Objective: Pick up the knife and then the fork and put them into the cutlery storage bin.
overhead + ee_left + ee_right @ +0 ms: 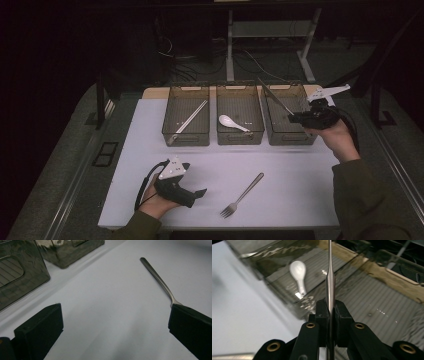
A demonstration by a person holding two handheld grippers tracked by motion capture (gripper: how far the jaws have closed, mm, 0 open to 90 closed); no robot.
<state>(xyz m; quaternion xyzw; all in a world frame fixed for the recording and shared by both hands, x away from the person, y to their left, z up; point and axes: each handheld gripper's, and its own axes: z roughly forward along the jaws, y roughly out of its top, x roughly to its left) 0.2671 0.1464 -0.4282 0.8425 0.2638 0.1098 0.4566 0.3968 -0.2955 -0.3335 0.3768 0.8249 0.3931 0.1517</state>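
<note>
My right gripper (294,116) hangs over the right-hand bin (292,139), shut on a slim metal utensil (274,96). The utensil slants up and away to the left above that bin. In the right gripper view the pads (322,310) clamp its handle (330,277), and its far end runs out of the top of the picture. My left gripper (200,194) rests low at the front left of the table, open, with nothing between the jaws (115,312). A metal fork (243,195) lies on the white mat to its right, and its handle (157,277) shows beyond one jaw.
Three clear smoky bins stand in a row at the back of the white mat (290,165). The left bin (186,135) holds metal chopsticks (190,120). The middle bin (240,137) holds a white spoon (231,122), also seen as a white spoon (298,271) through the bin wall.
</note>
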